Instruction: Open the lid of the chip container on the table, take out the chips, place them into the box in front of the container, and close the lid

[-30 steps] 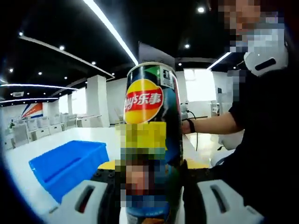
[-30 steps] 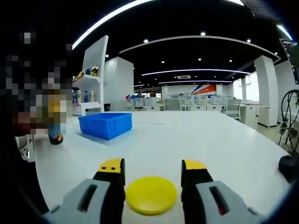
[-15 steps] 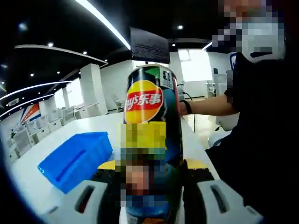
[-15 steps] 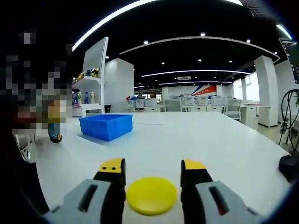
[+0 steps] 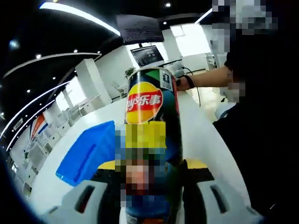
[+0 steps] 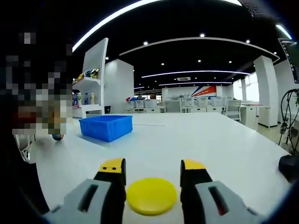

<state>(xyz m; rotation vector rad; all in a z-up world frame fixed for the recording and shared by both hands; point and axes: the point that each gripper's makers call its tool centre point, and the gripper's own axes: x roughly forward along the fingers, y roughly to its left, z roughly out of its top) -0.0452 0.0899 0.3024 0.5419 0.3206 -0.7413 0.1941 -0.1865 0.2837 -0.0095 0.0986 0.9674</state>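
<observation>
Left gripper view: chip container (image 5: 152, 121) between claw (image 5: 149, 168) jaws

A dark ceiling with long light strips (image 6: 117, 14) and round spotlights spans an open hall of white pillars (image 6: 264, 88), a shelving unit (image 6: 91, 91), and distant desks (image 6: 187, 105).

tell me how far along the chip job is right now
Done: the yellow lid is off and lies on the white table, between the jaws of the right tool. In hand: the left tool is clamped on the chip can, held near the blue box. Left: getting the chips into the box and putting the lid back on; whether any chips are in the box can't be seen.
</observation>
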